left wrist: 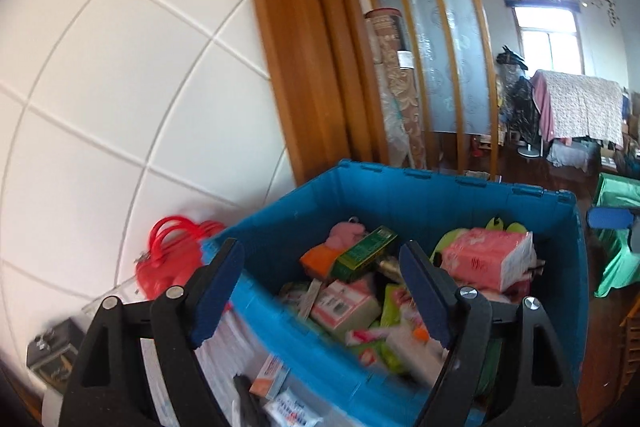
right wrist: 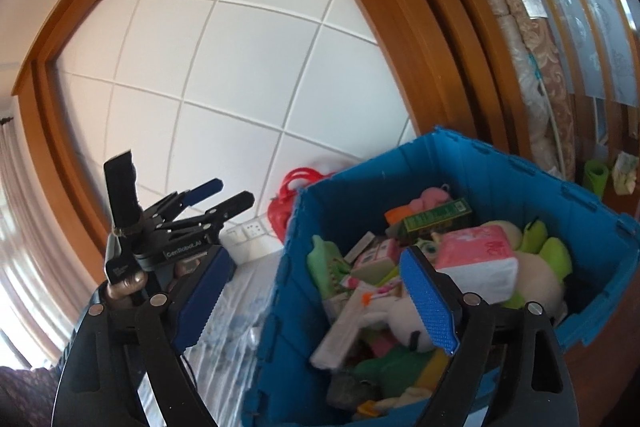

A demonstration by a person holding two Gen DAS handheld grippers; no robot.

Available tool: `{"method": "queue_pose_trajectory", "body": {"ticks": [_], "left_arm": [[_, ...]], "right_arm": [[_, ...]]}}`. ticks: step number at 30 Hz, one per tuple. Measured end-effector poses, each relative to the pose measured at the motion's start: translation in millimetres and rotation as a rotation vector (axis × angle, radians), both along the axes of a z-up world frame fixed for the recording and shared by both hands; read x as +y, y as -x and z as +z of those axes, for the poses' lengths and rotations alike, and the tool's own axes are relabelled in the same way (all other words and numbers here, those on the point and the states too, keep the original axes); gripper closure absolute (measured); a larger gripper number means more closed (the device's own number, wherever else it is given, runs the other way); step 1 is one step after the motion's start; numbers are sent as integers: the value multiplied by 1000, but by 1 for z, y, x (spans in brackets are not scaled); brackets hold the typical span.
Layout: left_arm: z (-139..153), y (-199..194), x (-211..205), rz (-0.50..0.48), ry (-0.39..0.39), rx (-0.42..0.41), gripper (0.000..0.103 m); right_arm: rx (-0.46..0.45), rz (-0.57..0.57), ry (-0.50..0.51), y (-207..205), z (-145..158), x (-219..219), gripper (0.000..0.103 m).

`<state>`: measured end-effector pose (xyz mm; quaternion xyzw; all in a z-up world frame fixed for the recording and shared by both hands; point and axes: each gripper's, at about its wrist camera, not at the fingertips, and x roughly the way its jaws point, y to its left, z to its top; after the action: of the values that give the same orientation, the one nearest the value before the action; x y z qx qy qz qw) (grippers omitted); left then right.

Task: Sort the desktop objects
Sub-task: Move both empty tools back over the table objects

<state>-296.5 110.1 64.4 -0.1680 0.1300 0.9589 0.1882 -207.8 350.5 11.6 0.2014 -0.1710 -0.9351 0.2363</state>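
A blue plastic crate [left wrist: 416,193] [right wrist: 476,163] stands on the table, full of mixed items: a pink tissue pack [left wrist: 490,259] [right wrist: 480,255], a green box [left wrist: 366,253] [right wrist: 438,219], a pink plush [left wrist: 346,235], a green plush [right wrist: 554,253] and small packets. My left gripper [left wrist: 322,293] is open and empty, above the crate's near left rim. It also shows in the right wrist view [right wrist: 230,193], left of the crate. My right gripper [right wrist: 316,301] is open and empty, above the crate's near corner.
A white tiled wall with a wooden frame [left wrist: 296,39] stands behind the crate. A red mesh bag [left wrist: 172,259] [right wrist: 286,201] and a wall socket [right wrist: 250,229] sit at the wall. A clear plastic sheet [right wrist: 236,327] covers the table. A green bin [left wrist: 618,227] is at the right.
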Motion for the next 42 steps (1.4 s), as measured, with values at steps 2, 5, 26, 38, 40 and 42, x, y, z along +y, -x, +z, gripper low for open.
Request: {"method": "queue_pose_trajectory", "body": {"ticks": [2,5,26,38,40,42], "left_arm": [[-6,-12,-20,15,-8,7,23],[-21,-33,-62,46,-39,-2,23],[-310,-48,-196,320,-105,-567,22],[-369,-16,-166,377,-58,-645,46],[-373,-16,-168,363,-61,-642,53],[-373,-17,-170,363,-39,-631,60]], "right_arm": [[9,31,-15,-8,1,-19,13],[26,85,-52,-22,0,-57,10],[-417,254,-390,-84,-201,-253,10],[-419,249,-455,-74,-247,-244,10],[-423,255,-455,-66,-258,-245,11],[-423,257,-441,-56,-272,-247,11]]}}
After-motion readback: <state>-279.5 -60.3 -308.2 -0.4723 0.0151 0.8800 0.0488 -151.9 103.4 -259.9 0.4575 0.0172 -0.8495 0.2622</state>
